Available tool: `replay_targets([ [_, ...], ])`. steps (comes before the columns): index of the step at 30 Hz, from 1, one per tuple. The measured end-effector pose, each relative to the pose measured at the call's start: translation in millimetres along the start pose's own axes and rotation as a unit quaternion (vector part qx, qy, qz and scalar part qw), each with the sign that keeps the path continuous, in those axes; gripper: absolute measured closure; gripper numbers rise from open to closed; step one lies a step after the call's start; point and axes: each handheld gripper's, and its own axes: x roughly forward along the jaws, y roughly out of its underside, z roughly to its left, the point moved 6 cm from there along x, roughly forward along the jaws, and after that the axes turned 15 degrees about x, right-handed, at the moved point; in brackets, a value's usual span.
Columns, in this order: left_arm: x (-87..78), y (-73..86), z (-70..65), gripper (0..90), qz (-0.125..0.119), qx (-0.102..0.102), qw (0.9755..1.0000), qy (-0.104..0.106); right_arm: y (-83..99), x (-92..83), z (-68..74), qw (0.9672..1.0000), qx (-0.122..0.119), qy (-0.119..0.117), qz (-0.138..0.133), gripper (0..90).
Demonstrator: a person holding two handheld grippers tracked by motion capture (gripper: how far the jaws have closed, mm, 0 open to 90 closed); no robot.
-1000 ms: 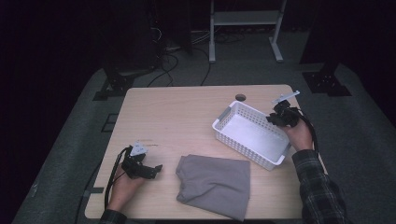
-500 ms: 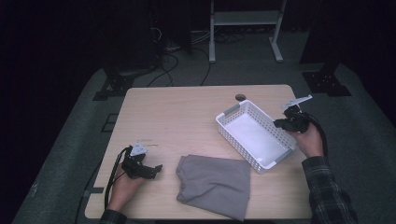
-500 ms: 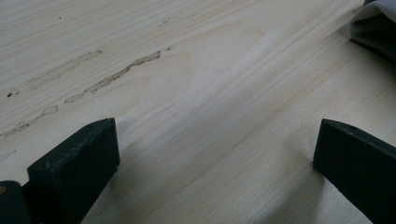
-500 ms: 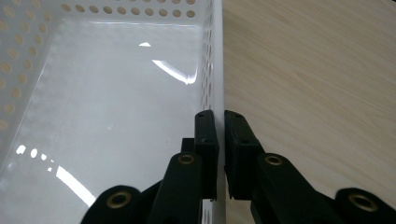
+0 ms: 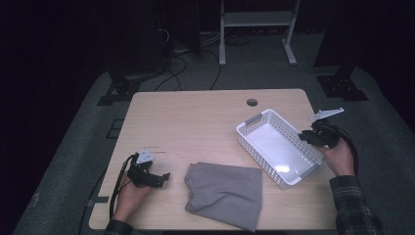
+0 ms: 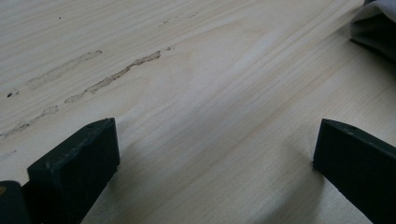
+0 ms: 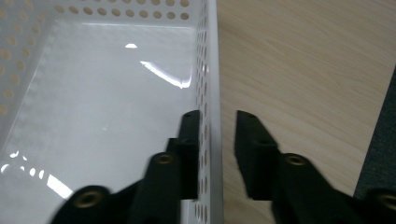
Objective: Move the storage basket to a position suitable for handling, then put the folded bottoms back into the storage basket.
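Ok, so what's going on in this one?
A person at a wooden table works with tongs in each hand. The right tongs straddle one wall of a white perforated basket, one jaw inside and one outside; the jaws have just been opening, and a gap shows on the outer side. The basket is empty. The left tongs rest open on the table near the front left. A folded grey cloth lies between them, untouched.

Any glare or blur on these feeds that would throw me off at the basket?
High view: room dark, table evenly lit, a bright glare patch on the white basket floor. Right gripper view: white streaks of glare on the basket floor, and the nearest parts of the right claw are soft. Left gripper view: sharp wood grain, cloth corner blurred.
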Motion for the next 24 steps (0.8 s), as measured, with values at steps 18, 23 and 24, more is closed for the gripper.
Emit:
replay_targets([
  [18, 0.0, 0.0, -0.2, 0.0, 0.0, -0.001, 1.0, 0.0, 1.8, -18.2, 46.6, 0.9986, 0.006, -0.03, -0.043, 13.1],
  [23, -0.1, 0.0, -0.1, 0.0, 0.0, -0.001, 1.0, 0.0, 2.3, -18.6, 62.3, 0.9982, -0.005, -0.044, -0.04, 8.2],
  [24, -0.1, 0.0, -0.1, 0.0, 0.0, -0.001, 1.0, 0.0, 2.0, -18.9, 64.9, 0.9981, -0.009, -0.046, -0.041, 7.2],
])
